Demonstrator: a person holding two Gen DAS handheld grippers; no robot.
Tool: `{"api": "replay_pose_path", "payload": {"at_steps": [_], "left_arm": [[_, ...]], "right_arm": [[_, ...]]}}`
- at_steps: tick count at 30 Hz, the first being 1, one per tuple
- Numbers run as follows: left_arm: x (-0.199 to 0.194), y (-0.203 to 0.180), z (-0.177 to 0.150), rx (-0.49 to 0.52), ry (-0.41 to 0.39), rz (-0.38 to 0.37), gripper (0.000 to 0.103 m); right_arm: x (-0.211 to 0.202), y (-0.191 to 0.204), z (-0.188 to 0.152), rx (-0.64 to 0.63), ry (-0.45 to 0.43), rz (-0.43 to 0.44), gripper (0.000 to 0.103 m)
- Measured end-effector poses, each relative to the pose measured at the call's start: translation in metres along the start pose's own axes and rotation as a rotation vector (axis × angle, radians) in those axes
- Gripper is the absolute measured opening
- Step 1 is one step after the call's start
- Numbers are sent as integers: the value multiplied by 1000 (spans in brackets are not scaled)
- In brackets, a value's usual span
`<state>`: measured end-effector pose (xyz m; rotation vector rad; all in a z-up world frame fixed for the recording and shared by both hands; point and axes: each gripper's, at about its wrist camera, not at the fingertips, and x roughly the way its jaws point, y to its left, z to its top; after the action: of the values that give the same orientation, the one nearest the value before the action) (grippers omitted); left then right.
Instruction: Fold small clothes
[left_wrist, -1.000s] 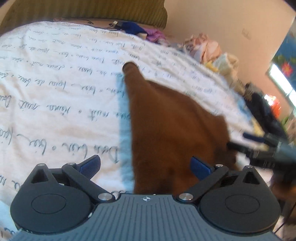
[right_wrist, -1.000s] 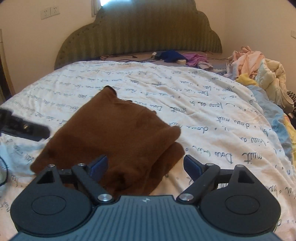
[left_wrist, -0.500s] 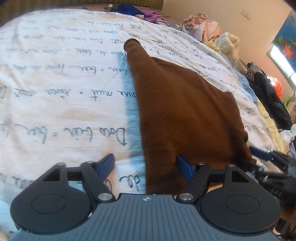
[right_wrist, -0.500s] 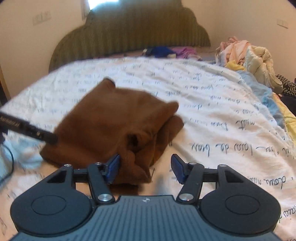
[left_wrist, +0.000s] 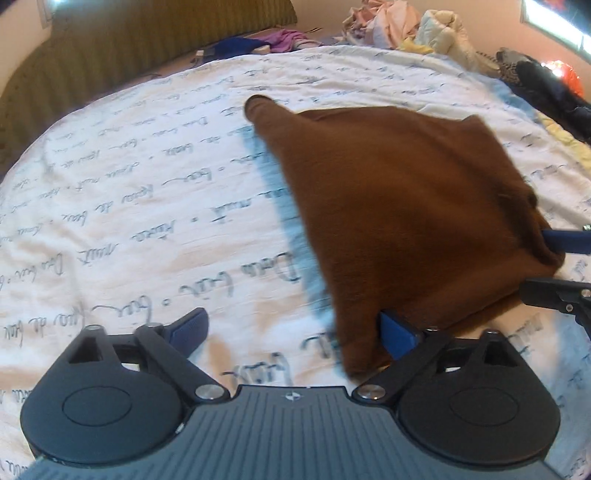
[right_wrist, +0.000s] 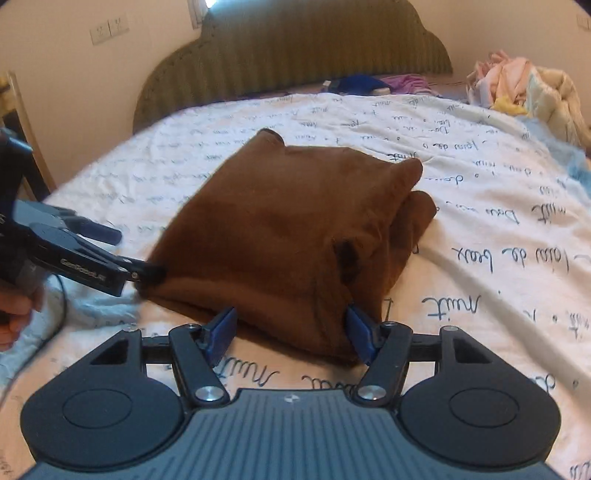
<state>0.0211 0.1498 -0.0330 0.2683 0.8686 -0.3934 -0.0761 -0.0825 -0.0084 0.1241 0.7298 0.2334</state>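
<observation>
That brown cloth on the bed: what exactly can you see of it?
The brown cloth looks soft and fleecy, plain rust-brown, folded into a rough wedge with bunched layers at its right side. It lies on the white bedspread printed with handwriting. The right gripper straddles its near edge with open fingers; the left gripper, also open, meets its near left corner.

brown garment's (right_wrist: 280, 229) near edge blurred; person's hand (right_wrist: 16, 314) cut off by left edge

A plain brown garment (right_wrist: 288, 221) lies on a white bedcover (right_wrist: 480, 258) patterned with dark handwriting.
</observation>
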Motion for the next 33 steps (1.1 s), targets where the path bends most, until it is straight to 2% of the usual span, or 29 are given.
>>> {"api": "replay_pose_path", "payload": {"at_steps": [3,5,6,7,9,10,13,15,16,17,18,19,21,23,25,27,29,31,33], "left_arm": [[-13,6,6,-27,-19,-5,99],[-26,8,13,-77,-61,-31,97],[-32,8,18,-107,-92,-67,97],[-36,7,23,-133,-111,-107,98],[-35,1,30,-174,-128,-172,99],[-28,-9,34,-157,-113,-179,99],[3,-41,30,6,-33,-77,94],[17,-44,17,80,-8,-35,99],[17,-39,13,80,-20,-30,101],[18,-30,11,77,-18,-19,103],[18,-19,10,63,-13,-15,103],[17,-10,9,43,-5,-20,103],[14,4,8,20,11,-27,103],[5,13,10,-17,15,-42,103],[-12,19,16,-60,-18,-48,96],[-27,23,28,-131,-71,-89,96],[-36,16,44,-168,-144,-103,99],[-35,2,60,-194,-199,-130,102],[-20,-16,73,-187,-240,-197,102]], "right_arm": [[-20,-7,4,35,-65,12,65],[-26,-11,6,55,-108,59,66],[-25,-14,6,74,-110,96,69],[-19,-16,6,89,-102,118,77],[-2,-14,1,96,-43,69,81],[5,-13,-3,103,-11,94,81],[6,-9,-15,134,-16,185,81],[0,-8,-17,154,-30,234,81],[-3,-8,-19,161,-35,265,81],[-2,-7,-19,142,-20,245,80],[2,-4,-19,100,10,168,79],[6,-4,-19,68,26,129,79],[-4,-9,-17,84,-4,164,79],[-20,-9,-10,58,-73,160,80],[-29,-11,1,10,-144,187,83],[-22,-18,15,-23,-173,223,90],[-4,-29,32,-48,-166,222,90],[17,-46,49,-21,-157,272,90],[41,-66,62,20,-132,342,90]]}}
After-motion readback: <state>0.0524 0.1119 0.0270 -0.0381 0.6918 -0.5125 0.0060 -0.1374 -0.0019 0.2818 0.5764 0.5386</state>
